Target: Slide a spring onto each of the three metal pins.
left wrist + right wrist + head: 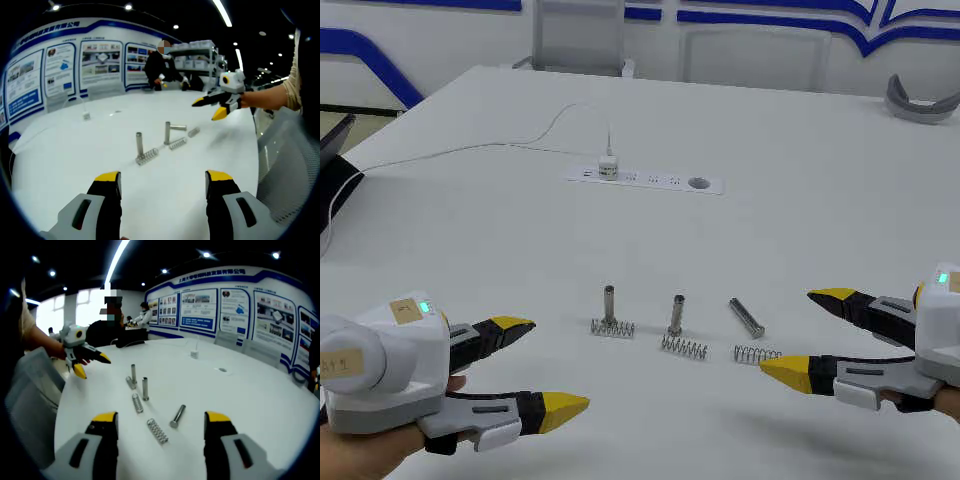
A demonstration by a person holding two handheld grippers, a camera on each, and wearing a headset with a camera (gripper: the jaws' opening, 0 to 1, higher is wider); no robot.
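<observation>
Currently I hold my left gripper (552,363) and right gripper (792,332) with jaws apart, empty; two pins (609,303) stand, a third pin (746,317) lies flat, springs (683,347) beside them.

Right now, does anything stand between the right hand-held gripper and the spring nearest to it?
Nothing visible does. The right hand-held gripper is open and faces the spring next to the lying pin, with only table surface between them.
</observation>
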